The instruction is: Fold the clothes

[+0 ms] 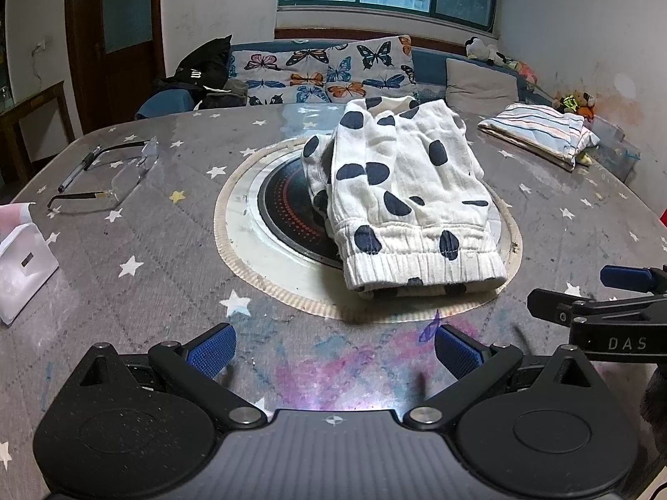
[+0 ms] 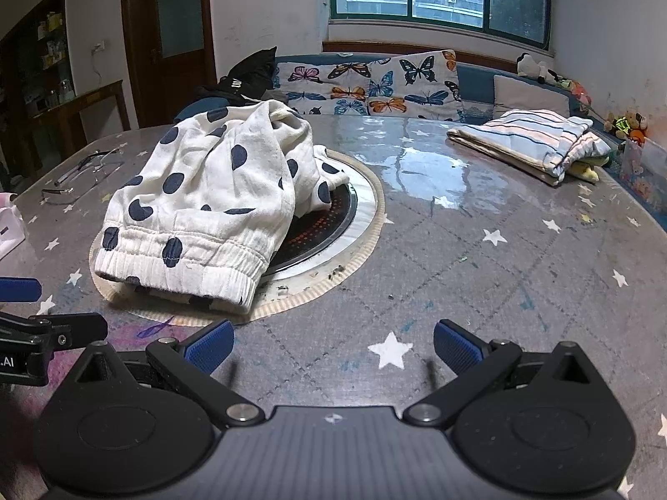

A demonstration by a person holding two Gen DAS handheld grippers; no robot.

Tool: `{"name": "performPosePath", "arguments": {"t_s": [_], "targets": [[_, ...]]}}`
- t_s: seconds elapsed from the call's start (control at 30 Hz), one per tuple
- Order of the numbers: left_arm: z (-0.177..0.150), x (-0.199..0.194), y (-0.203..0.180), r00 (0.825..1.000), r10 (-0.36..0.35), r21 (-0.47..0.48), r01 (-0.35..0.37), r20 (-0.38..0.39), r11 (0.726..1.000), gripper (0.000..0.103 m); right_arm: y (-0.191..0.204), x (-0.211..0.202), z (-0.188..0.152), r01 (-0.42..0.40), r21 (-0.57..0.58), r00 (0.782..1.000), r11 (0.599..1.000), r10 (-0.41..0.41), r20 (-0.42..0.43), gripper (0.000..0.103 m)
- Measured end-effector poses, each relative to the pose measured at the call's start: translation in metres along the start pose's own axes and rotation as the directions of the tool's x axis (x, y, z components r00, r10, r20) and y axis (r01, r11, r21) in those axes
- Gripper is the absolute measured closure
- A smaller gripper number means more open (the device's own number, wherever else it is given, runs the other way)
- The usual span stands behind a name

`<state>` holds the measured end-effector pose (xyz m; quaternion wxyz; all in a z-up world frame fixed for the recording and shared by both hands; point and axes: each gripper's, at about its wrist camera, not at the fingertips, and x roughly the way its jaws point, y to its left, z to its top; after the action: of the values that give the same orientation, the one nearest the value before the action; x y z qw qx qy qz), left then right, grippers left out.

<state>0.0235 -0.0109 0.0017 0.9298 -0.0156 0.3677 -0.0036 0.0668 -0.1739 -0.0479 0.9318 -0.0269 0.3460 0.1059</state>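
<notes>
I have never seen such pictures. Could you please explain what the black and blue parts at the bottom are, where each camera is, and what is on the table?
No robot arm here: a person holds one hand tool in each hand, each with two jaws and a wide-angle camera looking forward along them. One picture comes from the left gripper, the other from the right gripper. The blue pads are the jaw tips. Both grippers are open and hold nothing. On the star-patterned table lies a spotted garment, crumpled over a round cooktop. A folded striped garment sits further back on the right. At the far left lie glasses and a pen.
</notes>
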Motion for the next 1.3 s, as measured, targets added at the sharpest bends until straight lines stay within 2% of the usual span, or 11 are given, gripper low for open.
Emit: {"name": "performPosePath", "arguments": {"t_s": [1.3], "targets": [[0.018, 0.001, -0.004, 0.999, -0.031, 0.011, 0.031, 0.018, 0.999, 0.000, 0.002, 0.010, 0.010, -0.016, -0.003, 1.000, 1.000, 0.016, -0.012, 0.000]]}}
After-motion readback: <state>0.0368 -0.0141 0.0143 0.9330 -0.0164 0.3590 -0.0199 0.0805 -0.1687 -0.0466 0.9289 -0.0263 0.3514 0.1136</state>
